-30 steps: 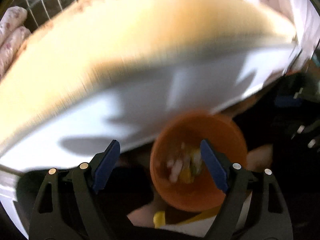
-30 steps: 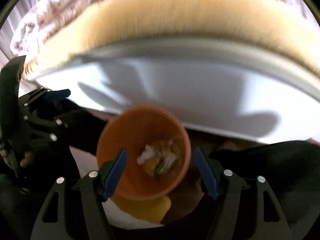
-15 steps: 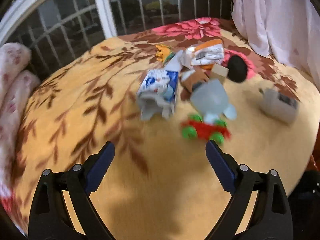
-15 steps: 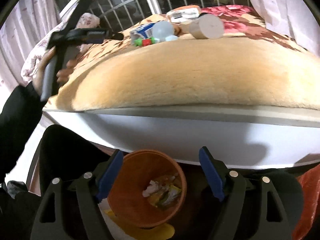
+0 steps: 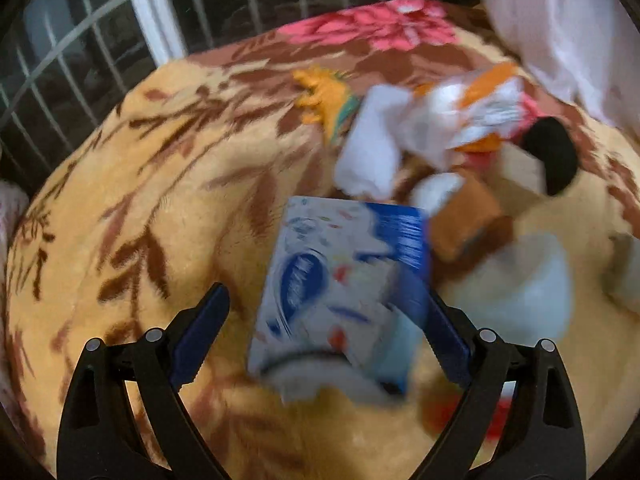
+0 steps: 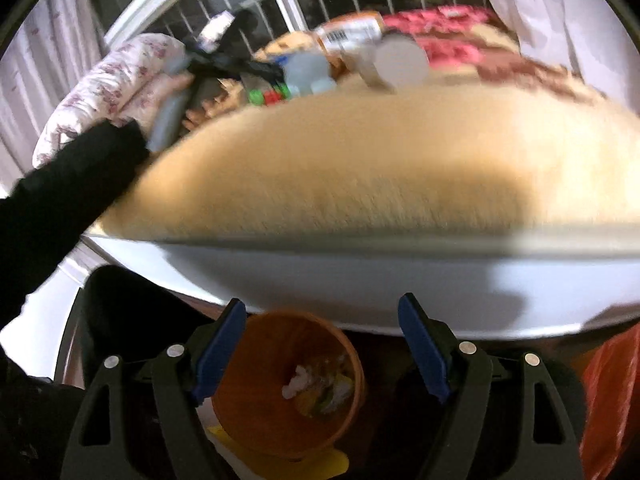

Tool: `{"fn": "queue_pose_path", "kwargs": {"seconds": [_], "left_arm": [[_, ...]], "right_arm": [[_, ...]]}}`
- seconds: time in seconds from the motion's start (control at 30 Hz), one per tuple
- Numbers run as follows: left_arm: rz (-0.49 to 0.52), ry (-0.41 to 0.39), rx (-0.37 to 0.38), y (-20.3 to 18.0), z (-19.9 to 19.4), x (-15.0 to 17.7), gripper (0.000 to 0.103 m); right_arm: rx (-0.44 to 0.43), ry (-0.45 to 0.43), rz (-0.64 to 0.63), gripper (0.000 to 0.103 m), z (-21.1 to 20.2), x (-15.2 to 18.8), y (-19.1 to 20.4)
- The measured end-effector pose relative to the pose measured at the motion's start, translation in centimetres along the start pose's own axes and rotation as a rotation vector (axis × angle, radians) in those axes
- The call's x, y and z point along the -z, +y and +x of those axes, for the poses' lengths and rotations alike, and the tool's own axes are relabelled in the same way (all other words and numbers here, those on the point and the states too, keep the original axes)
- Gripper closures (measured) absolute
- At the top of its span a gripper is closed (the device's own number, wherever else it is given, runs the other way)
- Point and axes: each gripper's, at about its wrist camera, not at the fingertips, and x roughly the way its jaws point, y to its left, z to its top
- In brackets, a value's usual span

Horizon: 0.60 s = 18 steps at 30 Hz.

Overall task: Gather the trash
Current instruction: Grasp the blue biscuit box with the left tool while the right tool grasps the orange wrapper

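The left gripper (image 5: 324, 340) hangs over the blanket-covered bed (image 5: 160, 200), its jaws closing around a blue-and-white carton (image 5: 344, 292) that sits between them, low in the frame; whether the pads touch is blurred. More wrappers (image 5: 452, 120) lie at upper right. The right gripper (image 6: 322, 350) is spread, empty, above the orange bin (image 6: 260, 412) at the bottom.

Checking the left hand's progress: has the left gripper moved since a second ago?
Yes. The left gripper has gone from over the orange bin up onto the bed, now straddling the blue-and-white carton on the floral blanket.
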Motion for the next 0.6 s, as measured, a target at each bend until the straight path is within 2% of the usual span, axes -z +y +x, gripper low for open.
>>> {"fn": "queue_pose_path", "kwargs": {"seconds": [0.03, 0.07, 0.1, 0.23, 0.33, 0.37, 0.43, 0.5, 0.53, 0.6], "left_arm": [[-0.021, 0.007, 0.015, 0.4, 0.3, 0.0, 0.027], [-0.041, 0.004, 0.02, 0.7, 0.3, 0.0, 0.042], [-0.07, -0.016, 0.035, 1.3, -0.2, 0.2, 0.05], [-0.169, -0.073, 0.017, 2.8, -2.9, 2.0, 0.051], [-0.231, -0.114, -0.051, 3.4, -6.2, 4.9, 0.051], [-0.251, -0.136, -0.074, 3.4, -7.6, 6.3, 0.051], [-0.288, -0.16, -0.132, 3.2, -9.7, 8.7, 0.051], [-0.307, -0.186, -0.181, 2.5, -11.4, 11.0, 0.051], [-0.32, -0.21, -0.22, 2.0, -12.3, 12.4, 0.051], [-0.345, -0.228, -0.227, 1.6, -12.6, 13.2, 0.051]], "right_arm": [[-0.015, -0.015, -0.005, 0.026, -0.5, -0.8, 0.2], [-0.027, -0.027, -0.007, 0.026, -1.1, -1.8, 0.3], [-0.035, -0.043, -0.009, 0.023, -1.6, -2.9, 0.4], [-0.084, -0.105, 0.0, 0.016, -2.8, -9.9, 0.3], [-0.151, -0.113, 0.081, 0.014, -1.8, -15.7, -0.6], [-0.198, -0.102, 0.126, 0.014, -0.7, -18.6, -1.0], [-0.212, -0.103, 0.226, 0.014, 1.3, -22.5, -2.0], [-0.264, -0.058, 0.385, 0.014, 4.9, -27.2, -3.6], [-0.263, -0.028, 0.472, 0.014, 6.9, -29.1, -4.3], [-0.258, 0.027, 0.598, 0.014, 10.3, -32.0, -5.4]]}}
